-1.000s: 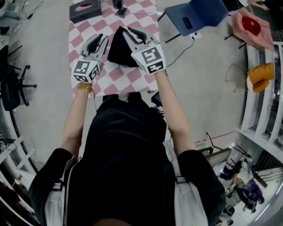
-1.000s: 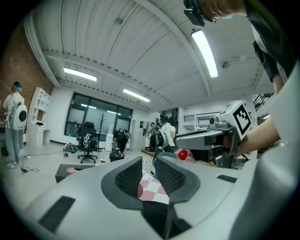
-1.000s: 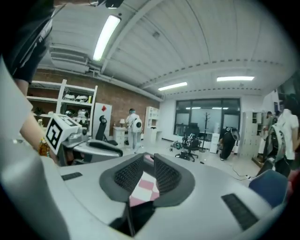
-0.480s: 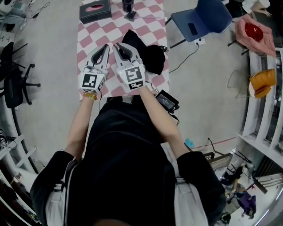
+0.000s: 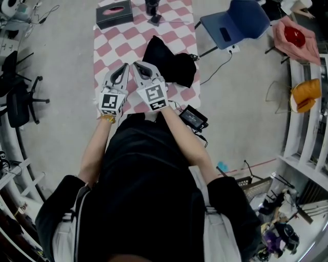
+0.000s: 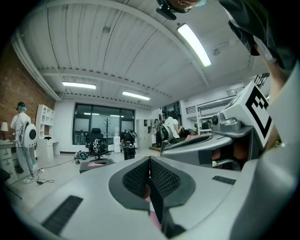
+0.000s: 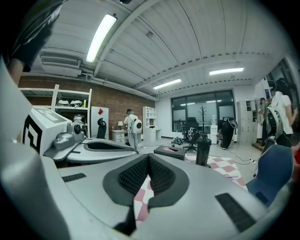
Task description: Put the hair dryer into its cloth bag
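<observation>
1. A dark box (image 5: 114,13) with a pink opening sits on the far part of the checked table (image 5: 110,48), straight ahead of the left gripper.
2. The left gripper (image 5: 124,67) is held over the near part of the table. Its jaws have just been closing and are now clenched pad to pad, with nothing between them.
3. The right gripper (image 5: 138,65) is just beside the left one. Its jaws have also just been closing and are clenched on nothing.
4. The black cloth bag (image 5: 171,64) lies slumped on the table, ahead and to the right of the right gripper and apart from both grippers. Whether the hair dryer is inside cannot be told.
5. A blue chair (image 5: 236,20) stands on the floor, farther right.
</observation>
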Demonstrator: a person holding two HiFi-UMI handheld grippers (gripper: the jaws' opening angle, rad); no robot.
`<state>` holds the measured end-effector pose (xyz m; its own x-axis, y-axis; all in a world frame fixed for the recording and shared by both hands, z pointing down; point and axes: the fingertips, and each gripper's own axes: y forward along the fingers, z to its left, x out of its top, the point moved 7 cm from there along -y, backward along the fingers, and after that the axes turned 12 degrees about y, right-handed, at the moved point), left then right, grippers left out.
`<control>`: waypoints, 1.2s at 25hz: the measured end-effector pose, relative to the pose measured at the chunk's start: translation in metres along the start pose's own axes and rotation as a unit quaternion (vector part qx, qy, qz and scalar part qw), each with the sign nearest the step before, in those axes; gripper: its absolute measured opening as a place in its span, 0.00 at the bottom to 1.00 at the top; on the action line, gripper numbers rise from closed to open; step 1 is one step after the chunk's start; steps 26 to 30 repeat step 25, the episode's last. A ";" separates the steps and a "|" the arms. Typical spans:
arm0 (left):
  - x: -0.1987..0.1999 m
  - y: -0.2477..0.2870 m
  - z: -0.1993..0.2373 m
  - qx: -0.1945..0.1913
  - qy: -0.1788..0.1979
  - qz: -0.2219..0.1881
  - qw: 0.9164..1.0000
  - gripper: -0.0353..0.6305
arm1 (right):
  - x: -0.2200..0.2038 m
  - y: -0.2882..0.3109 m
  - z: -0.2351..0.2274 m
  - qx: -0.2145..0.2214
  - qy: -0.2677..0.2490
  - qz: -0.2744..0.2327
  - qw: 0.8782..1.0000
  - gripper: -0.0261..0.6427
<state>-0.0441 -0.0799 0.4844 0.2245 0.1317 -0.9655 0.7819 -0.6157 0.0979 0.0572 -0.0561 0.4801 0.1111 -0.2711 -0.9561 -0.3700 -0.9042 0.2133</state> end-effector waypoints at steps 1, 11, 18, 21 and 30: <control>-0.003 -0.001 0.000 0.000 -0.001 0.003 1.000 0.07 | -0.002 0.001 0.002 0.000 -0.003 0.003 1.000 0.06; -0.027 -0.009 0.009 -0.022 -0.010 0.019 1.000 0.07 | -0.008 0.014 0.010 -0.015 -0.010 0.007 1.000 0.06; -0.036 -0.011 0.014 -0.044 -0.014 0.023 0.999 0.07 | -0.010 0.014 0.011 -0.037 -0.006 0.007 0.999 0.06; -0.035 -0.014 0.014 -0.055 -0.012 0.038 0.998 0.07 | -0.010 0.011 0.013 -0.043 0.004 0.005 0.999 0.06; -0.034 -0.027 0.019 -0.055 -0.012 0.051 0.997 0.07 | -0.013 0.013 0.026 -0.036 0.011 0.008 0.999 0.06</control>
